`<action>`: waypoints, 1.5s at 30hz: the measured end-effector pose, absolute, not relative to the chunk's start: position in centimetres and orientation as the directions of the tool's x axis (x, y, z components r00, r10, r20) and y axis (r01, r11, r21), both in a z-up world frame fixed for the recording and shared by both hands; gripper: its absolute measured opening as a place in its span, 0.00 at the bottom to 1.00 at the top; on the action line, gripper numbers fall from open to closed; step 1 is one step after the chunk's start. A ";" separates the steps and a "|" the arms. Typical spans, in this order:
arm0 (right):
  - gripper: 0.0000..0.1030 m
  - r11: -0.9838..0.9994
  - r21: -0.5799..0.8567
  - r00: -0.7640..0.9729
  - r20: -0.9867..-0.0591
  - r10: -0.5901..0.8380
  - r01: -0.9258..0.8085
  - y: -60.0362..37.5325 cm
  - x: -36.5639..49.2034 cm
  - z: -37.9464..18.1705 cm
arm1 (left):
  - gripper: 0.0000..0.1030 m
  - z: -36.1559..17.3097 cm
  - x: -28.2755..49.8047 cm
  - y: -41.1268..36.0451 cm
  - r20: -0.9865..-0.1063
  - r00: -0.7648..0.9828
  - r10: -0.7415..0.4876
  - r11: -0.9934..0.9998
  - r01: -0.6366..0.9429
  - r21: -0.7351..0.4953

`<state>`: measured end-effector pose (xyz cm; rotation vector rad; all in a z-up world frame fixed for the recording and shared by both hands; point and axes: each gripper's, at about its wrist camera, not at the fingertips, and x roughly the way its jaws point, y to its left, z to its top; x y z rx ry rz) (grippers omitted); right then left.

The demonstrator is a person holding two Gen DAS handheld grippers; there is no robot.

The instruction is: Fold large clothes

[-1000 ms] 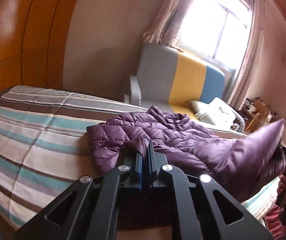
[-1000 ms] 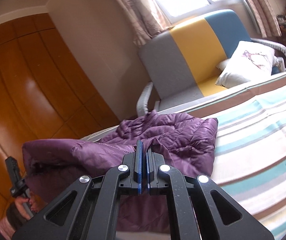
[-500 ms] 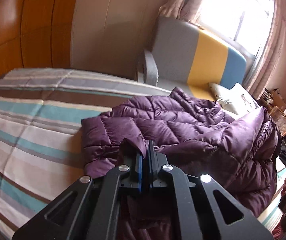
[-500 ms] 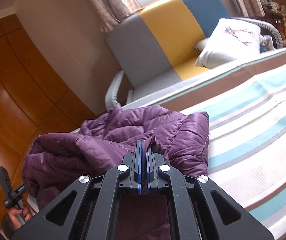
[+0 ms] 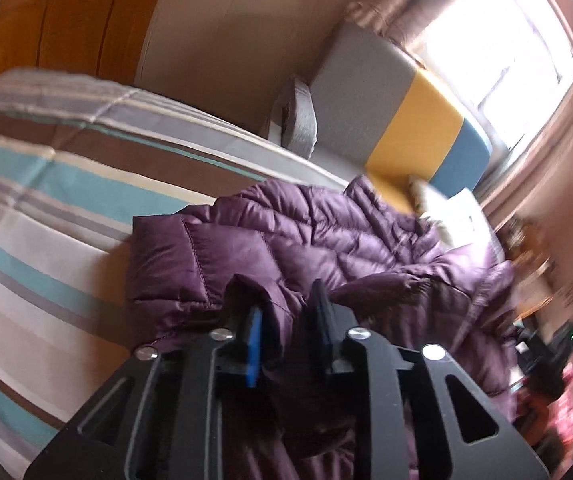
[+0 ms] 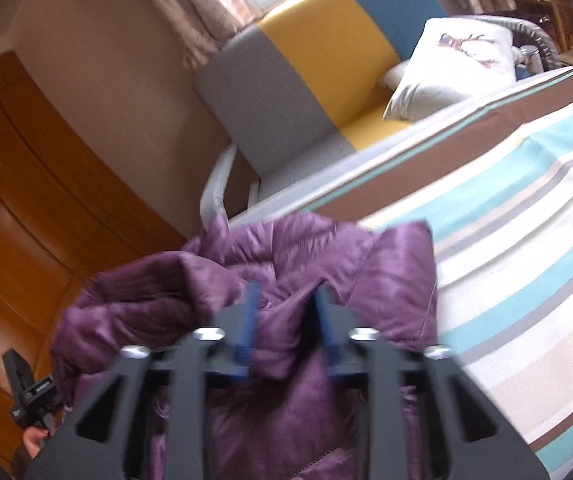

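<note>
A purple quilted puffer jacket point(image 5: 326, 248) lies bunched on the striped bed point(image 5: 38, 208). My left gripper point(image 5: 286, 312) is open, with a loose fold of the jacket's edge between its parted fingers. In the right wrist view the jacket point(image 6: 286, 264) lies at the bed's near left, beside the striped bedding point(image 6: 518, 240). My right gripper point(image 6: 284, 312) is open too, with jacket fabric lying slack between its blue pads. The other gripper shows at the lower left of the right wrist view point(image 6: 26, 392).
A grey, yellow and blue armchair point(image 6: 318, 60) with a white cushion point(image 6: 454, 64) stands beyond the bed under a bright window point(image 5: 506, 40). A wooden wardrobe point(image 6: 26, 200) is on the left. Cluttered furniture stands at the far right point(image 6: 558, 0).
Both grippers, shut on the jacket's edge before, have opened. The jacket's raised half has come down over the rest on the bed. Both views are blurred by motion.
</note>
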<state>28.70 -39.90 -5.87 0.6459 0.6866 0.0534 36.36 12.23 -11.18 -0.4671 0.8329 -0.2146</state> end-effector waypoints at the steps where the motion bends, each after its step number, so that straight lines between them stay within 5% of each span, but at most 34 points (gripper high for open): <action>1: 0.62 0.802 0.574 0.796 -0.557 0.235 0.165 -40.1 28.5 -5.5 | 0.28 -11.1 36.4 12.4 -0.649 0.663 -0.373 0.866 -0.002 -0.501; 4: 0.62 0.792 0.594 0.804 -0.536 0.257 0.144 -40.4 28.2 -4.8 | 0.60 -10.4 36.1 13.1 -0.609 0.705 -0.363 0.847 -0.022 -0.531; 5: 0.62 0.800 0.582 0.798 -0.547 0.252 0.147 -40.2 28.1 -4.7 | 0.77 -10.1 35.8 13.4 -0.597 0.729 -0.335 0.851 -0.039 -0.524; 6: 0.62 0.813 0.564 0.795 -0.555 0.244 0.145 -40.0 28.0 -4.4 | 0.82 -9.6 35.3 14.0 -0.569 0.768 -0.293 0.849 -0.064 -0.524; 12: 0.62 0.835 0.536 0.797 -0.556 0.237 0.126 -39.5 25.3 -3.3 | 0.82 -9.5 33.6 15.4 -0.595 0.775 -0.214 0.870 -0.127 -0.477; 22: 0.62 0.870 0.477 0.754 -0.615 0.230 0.124 -39.5 17.6 -5.1 | 0.81 -12.6 25.6 11.3 -0.648 0.721 -0.245 0.960 0.088 -0.265; 31: 0.59 0.851 0.520 0.694 -0.640 0.329 0.076 -37.7 15.8 -7.8 | 0.64 -14.0 25.3 10.2 -0.664 0.703 -0.254 0.957 0.082 -0.279; 35: 0.16 0.859 0.509 0.653 -0.669 0.355 0.054 -36.2 16.8 -8.5 | 0.33 -14.2 25.6 10.1 -0.691 0.667 -0.279 0.949 0.083 -0.303; 38: 0.07 0.851 0.525 0.625 -0.671 0.398 0.022 -35.6 17.0 -8.1 | 0.05 -13.5 25.1 10.1 -0.701 0.638 -0.319 0.940 0.117 -0.321; 45: 0.06 0.816 0.577 0.598 -0.640 0.482 -0.041 -37.9 14.4 -6.4 | 0.04 -11.6 21.0 10.6 -0.696 0.596 -0.402 0.913 0.207 -0.350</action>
